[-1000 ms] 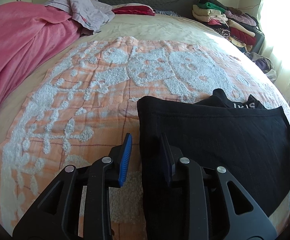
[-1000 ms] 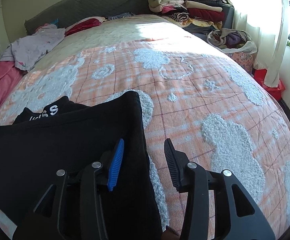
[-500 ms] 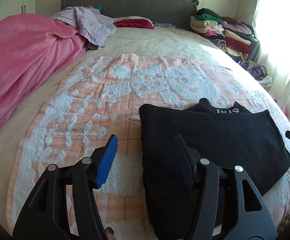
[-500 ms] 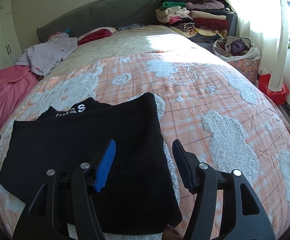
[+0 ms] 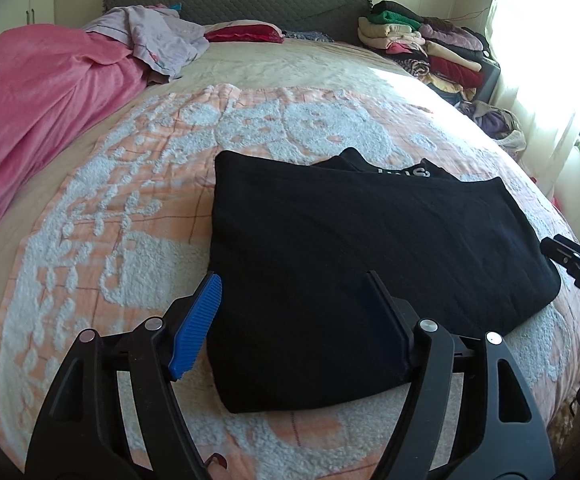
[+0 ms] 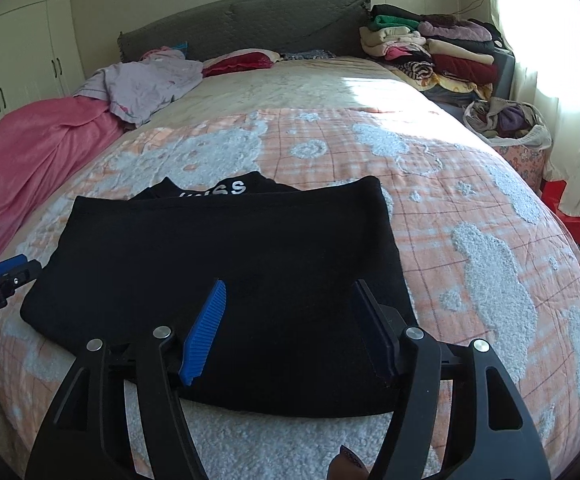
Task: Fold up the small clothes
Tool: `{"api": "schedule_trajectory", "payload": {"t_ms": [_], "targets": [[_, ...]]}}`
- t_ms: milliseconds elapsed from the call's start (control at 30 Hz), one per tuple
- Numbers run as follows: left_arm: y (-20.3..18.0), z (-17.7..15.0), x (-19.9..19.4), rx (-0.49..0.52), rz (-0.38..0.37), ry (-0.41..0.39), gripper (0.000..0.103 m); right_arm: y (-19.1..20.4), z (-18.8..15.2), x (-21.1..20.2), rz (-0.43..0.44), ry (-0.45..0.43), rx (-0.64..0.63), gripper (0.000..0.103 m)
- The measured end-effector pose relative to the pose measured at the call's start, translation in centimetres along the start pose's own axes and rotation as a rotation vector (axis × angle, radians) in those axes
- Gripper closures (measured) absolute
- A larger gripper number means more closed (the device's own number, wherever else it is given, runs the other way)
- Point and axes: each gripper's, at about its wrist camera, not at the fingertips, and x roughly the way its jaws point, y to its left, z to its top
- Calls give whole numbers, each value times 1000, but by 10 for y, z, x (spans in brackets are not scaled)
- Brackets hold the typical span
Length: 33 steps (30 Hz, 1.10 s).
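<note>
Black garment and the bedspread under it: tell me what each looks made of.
Black garment: soft matte knit, probably cotton jersey; it lies limp, without sheen, white printed letters near the neck. Bedspread: orange checked woven cloth with raised, fuzzy white tufting, chenille-like.

White lettering on the black garment (image 6: 226, 264) is half covered by the folded upper layer and cannot be read in full. The right tongs (image 5: 570, 264) are cut off by the left wrist view's edge, their jaws unseen. The folded clothes pile (image 6: 430, 52) blurs together, individual pieces indistinct.
</note>
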Motion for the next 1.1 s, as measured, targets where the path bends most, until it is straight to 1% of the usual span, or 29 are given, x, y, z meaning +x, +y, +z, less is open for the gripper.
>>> {"api": "schedule_trajectory", "payload": {"t_ms": [33, 67, 233, 367, 400, 467, 633, 700, 733, 800, 900, 933, 967, 1033, 1100], "targets": [[-1, -1, 1, 1, 2, 5, 37, 3, -1, 2, 5, 9, -6, 36], [-2, -1, 3, 1, 6, 11, 37, 5, -3, 5, 4, 19, -12, 35], [-1, -13, 21, 4, 39, 91, 37, 5, -12, 16, 15, 68, 5, 35], [3, -22, 24, -16, 27, 104, 37, -4, -23, 27, -4, 127, 35, 35], [3, -23, 24, -22, 22, 105, 37, -8, -27, 29, 11, 136, 56, 34], [4, -24, 24, -26, 18, 106, 37, -11, -31, 27, 25, 134, 83, 34], [5, -29, 20, -30, 11, 111, 37, -9, -38, 15, 17, 126, 90, 33], [6, -30, 16, -32, 9, 109, 37, -7, -38, 9, 25, 117, 97, 29], [8, -30, 14, -35, 8, 106, 36, -4, -38, 5, 33, 107, 97, 26], [12, -29, 9, -47, 6, 101, 33, 1, -38, -2, 50, 93, 87, 22], [21, -25, 2, -72, 8, 85, 28, 16, -35, -9, 73, 81, 40, 22], [25, -23, 0, -80, 12, 80, 27, 25, -35, -11, 70, 77, 10, 18], [27, -21, -2, -85, 15, 75, 24, 32, -35, -12, 66, 70, -15, 10], [34, -17, -5, -93, 30, 61, 19, 50, -34, -15, 67, 53, -73, 9], [41, -13, -7, -99, 49, 51, 18, 65, -33, -15, 77, 46, -121, 9]]}}
